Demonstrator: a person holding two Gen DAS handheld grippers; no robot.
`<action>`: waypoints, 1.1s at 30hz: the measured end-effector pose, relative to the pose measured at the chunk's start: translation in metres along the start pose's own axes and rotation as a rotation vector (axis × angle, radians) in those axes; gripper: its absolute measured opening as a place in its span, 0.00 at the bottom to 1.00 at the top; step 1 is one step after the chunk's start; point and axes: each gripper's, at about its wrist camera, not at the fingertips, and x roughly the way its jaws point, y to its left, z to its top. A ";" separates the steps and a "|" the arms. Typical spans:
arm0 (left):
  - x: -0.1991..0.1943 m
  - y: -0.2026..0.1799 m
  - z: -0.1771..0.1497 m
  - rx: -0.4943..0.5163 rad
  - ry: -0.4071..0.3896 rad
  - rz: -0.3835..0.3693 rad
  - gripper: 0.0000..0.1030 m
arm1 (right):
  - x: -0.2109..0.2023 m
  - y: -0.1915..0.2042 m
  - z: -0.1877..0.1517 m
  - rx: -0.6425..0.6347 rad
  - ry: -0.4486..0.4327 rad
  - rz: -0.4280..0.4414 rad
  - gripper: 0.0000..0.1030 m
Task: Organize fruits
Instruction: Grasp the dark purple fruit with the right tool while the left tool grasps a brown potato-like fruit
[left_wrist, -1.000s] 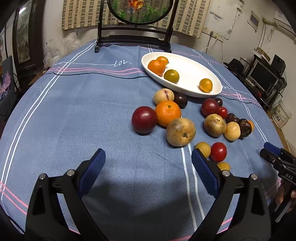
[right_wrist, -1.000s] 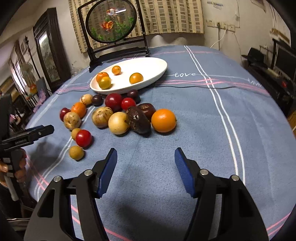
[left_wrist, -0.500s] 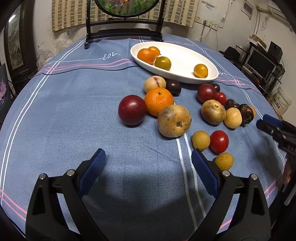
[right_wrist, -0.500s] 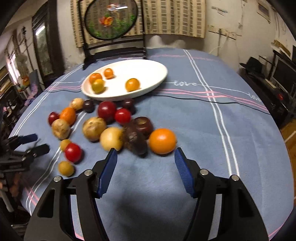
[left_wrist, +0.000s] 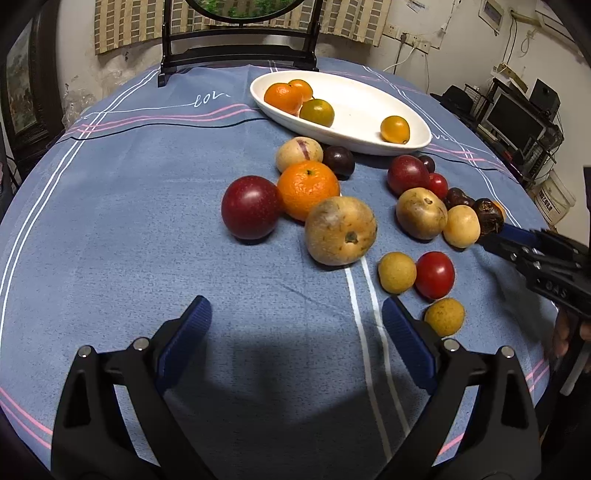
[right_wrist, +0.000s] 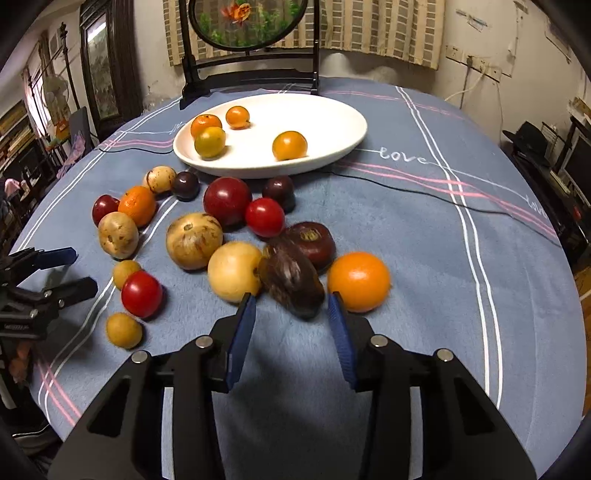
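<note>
Near the table's front edge, between our right gripper (right_wrist: 291, 314)'s blue pads, lies the dark brown, wrinkled, oblong fruit (right_wrist: 291, 282). The jaws are closing, yet the pads stand a little clear of its sides, so nothing is pinched so far. It rests on the blue striped tablecloth (right_wrist: 424, 229), touching a pale yellow round fruit (right_wrist: 234, 271) on one side and sitting just beside a smooth orange (right_wrist: 359, 280) on the other, with a dark maroon squat fruit (right_wrist: 312, 242) right behind it.

We judge it light and somewhat soft: the shrivelled skin suggests a hollowing or drying shell that could dent or crack under a hard squeeze. The rough surface should give the pads good friction, so a gentle grip ought to do. We would take it across its narrow middle, pads on the two long flanks, keeping clear of both neighbours, which may roll if nudged.

Its skin looks matt, streaked brown to near black, and the end nearest us is blurred.

Our left gripper (left_wrist: 295, 339) is spread wide over bare cloth, holding nothing. The white oval dish (right_wrist: 343, 147) at the far side holds four small orange and greenish fruits.
</note>
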 end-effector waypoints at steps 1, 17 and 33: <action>0.000 0.000 0.000 -0.001 0.001 0.002 0.93 | 0.003 0.001 0.004 -0.007 -0.002 -0.007 0.38; 0.011 -0.012 0.017 -0.011 0.022 -0.017 0.92 | -0.024 -0.020 -0.012 0.094 -0.056 0.088 0.24; 0.036 -0.012 0.055 -0.206 0.077 -0.153 0.53 | -0.044 -0.021 -0.027 0.098 -0.095 0.169 0.24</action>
